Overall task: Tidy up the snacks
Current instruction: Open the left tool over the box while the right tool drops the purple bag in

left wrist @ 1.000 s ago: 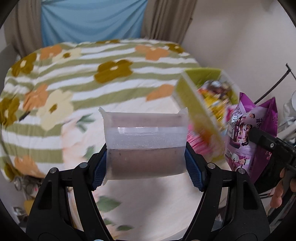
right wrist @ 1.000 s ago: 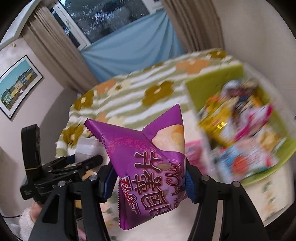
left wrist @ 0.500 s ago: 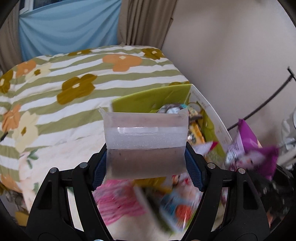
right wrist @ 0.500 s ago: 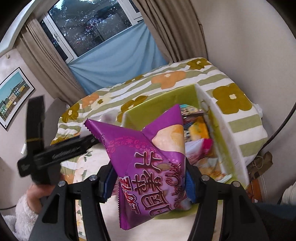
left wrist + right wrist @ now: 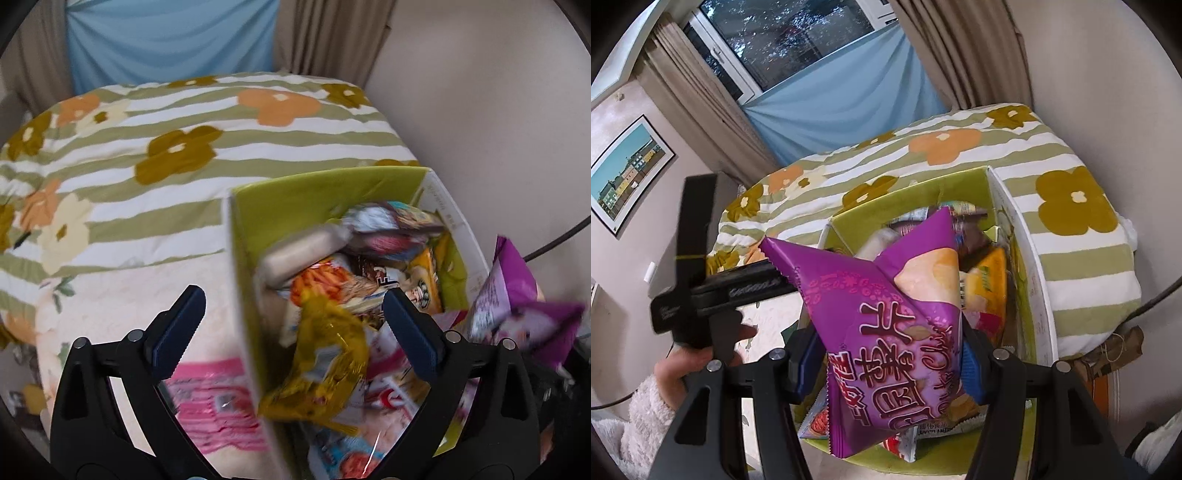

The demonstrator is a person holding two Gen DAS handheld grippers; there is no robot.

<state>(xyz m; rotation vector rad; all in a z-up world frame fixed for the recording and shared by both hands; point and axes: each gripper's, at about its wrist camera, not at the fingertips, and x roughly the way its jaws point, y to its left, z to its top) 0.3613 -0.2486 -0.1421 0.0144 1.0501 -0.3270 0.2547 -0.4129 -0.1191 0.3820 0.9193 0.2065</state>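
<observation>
A green box [image 5: 325, 192] full of snack packets sits on a pale cloth; it also shows in the right wrist view [image 5: 908, 201]. My left gripper [image 5: 291, 328] is open and empty above the box's left wall. A translucent pouch with brown filling [image 5: 306, 251] lies on top of the snacks inside the box. My right gripper [image 5: 890, 363] is shut on a purple chip bag [image 5: 886, 325] and holds it above the box's near end. That purple bag also shows at the right edge of the left wrist view [image 5: 517, 310].
A pink packet [image 5: 218, 402] lies on the cloth left of the box. A striped flowered quilt [image 5: 166, 129] covers the bed behind. A wall is close on the right. The left gripper's body and hand [image 5: 701, 280] are left of the box.
My left gripper moved right over the box, opened, and let go of the translucent pouch, which now lies in the box. My right gripper moved over the box still holding the purple bag.
</observation>
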